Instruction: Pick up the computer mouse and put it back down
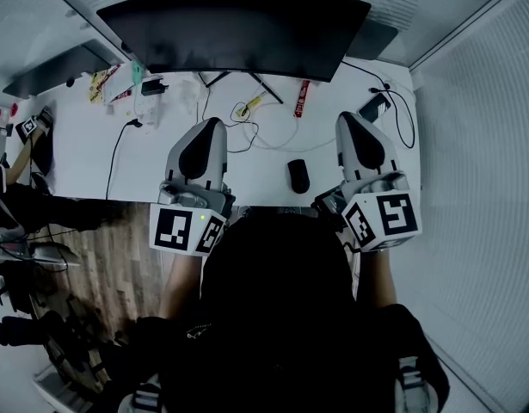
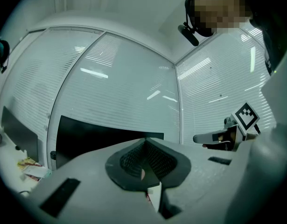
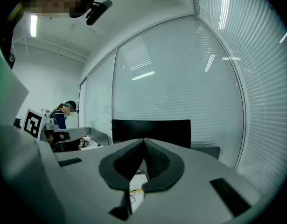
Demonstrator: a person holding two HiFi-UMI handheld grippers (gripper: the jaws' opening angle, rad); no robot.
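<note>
No legible text, square coded markers (image 1: 180, 229) on left claw (image 1: 214, 126), right claw (image 1: 347, 119)

A wide black flat monitor (image 1: 234, 37) stands at twelve o'clock on the white desk (image 1: 83, 157). At two o'clock lies a dark flat slab (image 1: 374, 107), perhaps a phone. A thin black cable (image 1: 116, 157) trails at ten o'clock.

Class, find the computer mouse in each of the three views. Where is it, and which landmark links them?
Head view: computer mouse on the white desk, front centre.
Left gripper view: not in it.
Right gripper view: not in it.
Shared landmark: the black monitor.
</note>
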